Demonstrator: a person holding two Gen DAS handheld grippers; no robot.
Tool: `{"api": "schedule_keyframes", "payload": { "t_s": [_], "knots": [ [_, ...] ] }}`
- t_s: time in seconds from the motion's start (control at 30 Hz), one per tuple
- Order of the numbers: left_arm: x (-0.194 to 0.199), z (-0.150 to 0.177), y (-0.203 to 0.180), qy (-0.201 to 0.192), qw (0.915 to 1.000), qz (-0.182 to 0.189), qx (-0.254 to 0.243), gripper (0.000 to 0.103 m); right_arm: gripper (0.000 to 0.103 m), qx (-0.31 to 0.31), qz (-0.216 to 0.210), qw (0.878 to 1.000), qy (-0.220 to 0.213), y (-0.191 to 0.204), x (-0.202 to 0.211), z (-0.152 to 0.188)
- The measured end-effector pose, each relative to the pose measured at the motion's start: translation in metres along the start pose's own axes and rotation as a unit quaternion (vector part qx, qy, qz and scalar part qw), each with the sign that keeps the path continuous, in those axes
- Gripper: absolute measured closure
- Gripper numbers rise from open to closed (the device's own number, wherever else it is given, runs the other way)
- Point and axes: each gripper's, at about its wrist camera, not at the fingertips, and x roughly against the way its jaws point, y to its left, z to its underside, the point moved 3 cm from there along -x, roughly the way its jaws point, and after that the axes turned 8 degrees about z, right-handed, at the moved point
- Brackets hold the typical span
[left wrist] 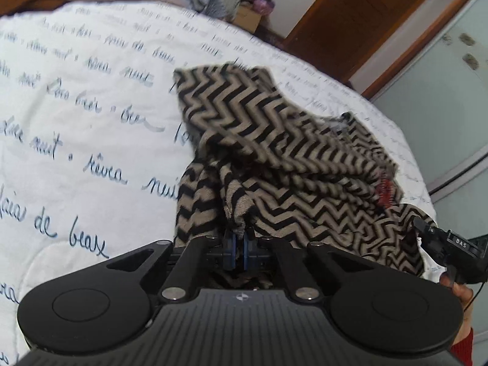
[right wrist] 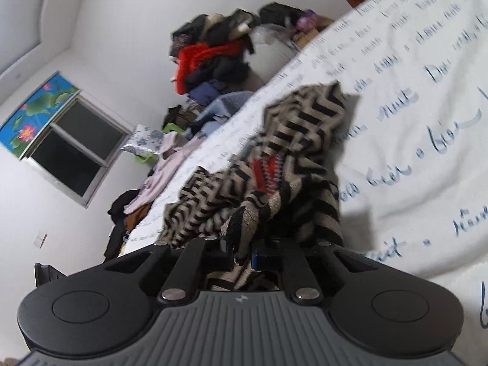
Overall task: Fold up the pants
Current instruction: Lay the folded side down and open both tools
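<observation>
The pants (left wrist: 274,152), a fuzzy pair in black-and-tan zigzag, are lying bunched on the bed, on top of a white quilt (left wrist: 91,106) printed with blue handwriting. Both claws are gripping them. The left claw (left wrist: 239,244) is pinching a gathered fold of the fabric between its blue pads, its fingers drawn tight together on the cloth. The right claw (right wrist: 244,250) is likewise clamping a thick fold of the same pants, and the cloth is spilling over and below its fingers. In the left wrist view, the right claw is showing at the far right edge, against the fabric, with part of a hand (left wrist: 460,296) in a red sleeve beneath it. A red patch is peeking out among the folds of the pants.

Beyond the bed, a heap of mixed clothes (right wrist: 213,58), with something bright red in it, is sitting against the white wall. A dark window (right wrist: 73,152) with a flowered blue blind above it is standing to the left of it.
</observation>
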Motion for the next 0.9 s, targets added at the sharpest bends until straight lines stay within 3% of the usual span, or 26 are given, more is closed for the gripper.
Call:
{"api": "schedule_keyframes", "payload": {
  "t_s": [0.17,0.5,0.9],
  "knots": [
    [0.02,-0.02,-0.011,-0.05,0.9983,0.028,0.003,0.096,0.094,0.005,-0.029,0.999,-0.04,0.015,0.01,-0.024],
    [0.023,-0.078,-0.024,-0.132,0.991,0.018,0.007,0.097,0.094,0.018,-0.021,0.995,-0.093,0.031,-0.011,-0.076],
    [-0.026,-0.146,-0.009,-0.156,0.9871,-0.029,0.019,0.097,0.094,0.001,0.028,0.994,-0.109,0.015,-0.065,-0.122]
  ]
}}
